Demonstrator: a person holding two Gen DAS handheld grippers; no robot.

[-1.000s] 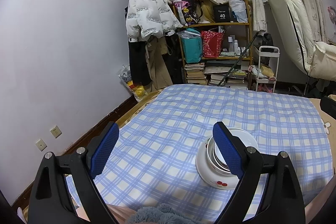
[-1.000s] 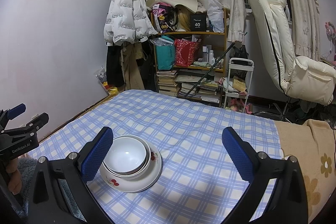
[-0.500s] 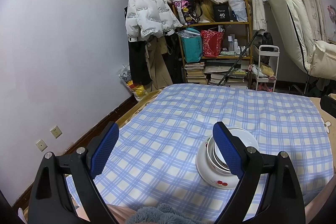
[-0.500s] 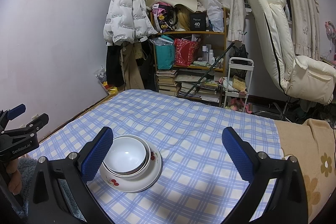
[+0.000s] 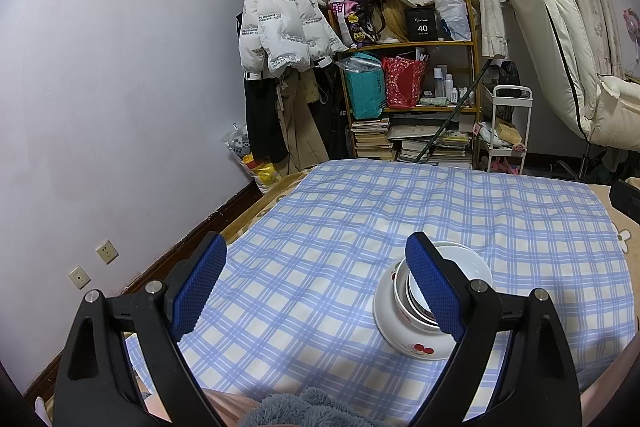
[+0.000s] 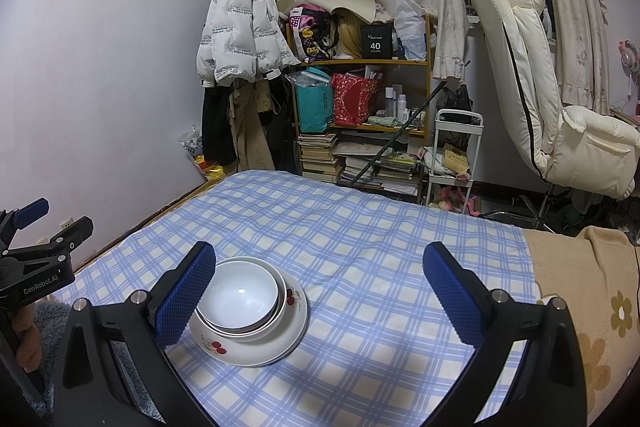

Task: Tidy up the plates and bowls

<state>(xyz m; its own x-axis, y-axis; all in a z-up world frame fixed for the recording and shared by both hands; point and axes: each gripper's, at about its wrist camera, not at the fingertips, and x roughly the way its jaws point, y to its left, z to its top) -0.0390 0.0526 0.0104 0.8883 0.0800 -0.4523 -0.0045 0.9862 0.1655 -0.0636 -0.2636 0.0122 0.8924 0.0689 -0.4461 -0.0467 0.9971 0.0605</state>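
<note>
Nothing differs between the earlier pictures and now: my left gripper and right gripper show no shift (jaws wide apart, nothing between them), and the stacked bowls at seven o'clock sit unmoved.

In the left wrist view, a blue-padded gripper finger hides part of the stacked white bowls.

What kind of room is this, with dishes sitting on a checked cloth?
Most likely a lived-in bedroom or small home room: a white puffer jacket hangs on the wall, a cluttered shelf holds bags and stacked books, and a cream recliner chair stands by the curtained window.
</note>
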